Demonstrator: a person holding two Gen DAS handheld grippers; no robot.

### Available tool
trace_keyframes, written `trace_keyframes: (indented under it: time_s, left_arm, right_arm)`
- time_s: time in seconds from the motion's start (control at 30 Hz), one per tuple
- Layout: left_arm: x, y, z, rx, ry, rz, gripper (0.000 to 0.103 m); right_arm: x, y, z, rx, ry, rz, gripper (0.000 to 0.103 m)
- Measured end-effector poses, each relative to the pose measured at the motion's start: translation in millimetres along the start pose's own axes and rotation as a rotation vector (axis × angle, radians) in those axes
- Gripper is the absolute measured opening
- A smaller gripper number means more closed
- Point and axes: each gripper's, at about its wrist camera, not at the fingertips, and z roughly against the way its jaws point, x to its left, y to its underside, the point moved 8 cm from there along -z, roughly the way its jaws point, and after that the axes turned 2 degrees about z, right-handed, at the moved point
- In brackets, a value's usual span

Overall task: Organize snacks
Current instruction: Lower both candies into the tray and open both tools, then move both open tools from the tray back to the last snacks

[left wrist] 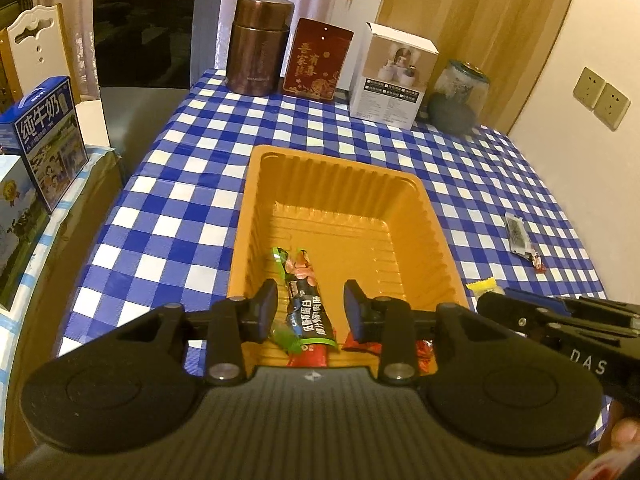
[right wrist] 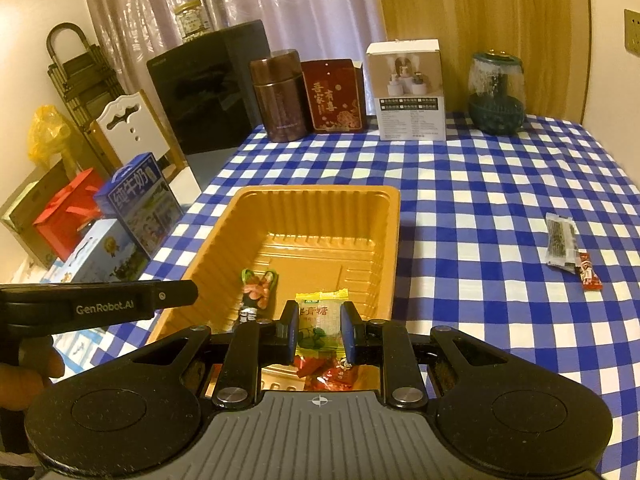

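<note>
An orange tray (left wrist: 256, 184) (right wrist: 320, 190) sits on the blue-checked cloth. A black snack stick (left wrist: 306, 304) (right wrist: 256, 292) lies inside it, between the fingers of my left gripper (left wrist: 311, 308), which is open with gaps on both sides of the stick. My right gripper (right wrist: 319, 332) is shut on a yellow-green candy packet (right wrist: 320, 318) (left wrist: 486, 285) over the tray's near end. Red wrappers (right wrist: 328, 372) (left wrist: 360, 344) lie in the tray below the grippers. A dark seaweed packet (right wrist: 560, 242) (left wrist: 516, 232) and a small red packet (right wrist: 590, 276) (left wrist: 538, 262) lie on the cloth to the right.
Along the table's far edge stand a brown canister (left wrist: 258, 46), a red box (left wrist: 316, 60), a white carton (left wrist: 394, 72) and a glass jar (right wrist: 496, 92). Blue milk cartons (left wrist: 48, 140) sit beyond the table's left edge. A hand (right wrist: 24, 372) holds the left tool.
</note>
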Motion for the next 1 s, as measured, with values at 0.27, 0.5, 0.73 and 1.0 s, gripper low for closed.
trace_keyframes:
  time_s: [0.27,0.5,0.73,1.0]
  left_arm:
    - [5.0,-2.3,9.9,-0.019,-0.011,0.007,0.032]
    - [10.2,-4.9,14.4,-0.030,-0.014,0.016,0.033]
    - [17.7,-3.3,14.2,-0.028,-0.019,0.029,0.033]
    - [10.6,1.6,15.2,-0.022,-0.009,0.021,0.034]
  right_arm:
    - [11.2,-0.5,-1.4,0.002,-0.035,0.002,0.023]
    - [19.6,-4.4,-7.1,-0.002,-0.064,-0.015,0.023]
    - [17.6,-6.8,-8.0,-0.027,-0.099,-0.067,0.058]
    - [-15.3,3.1,8.0,-0.026,-0.036,-0.122,0.060]
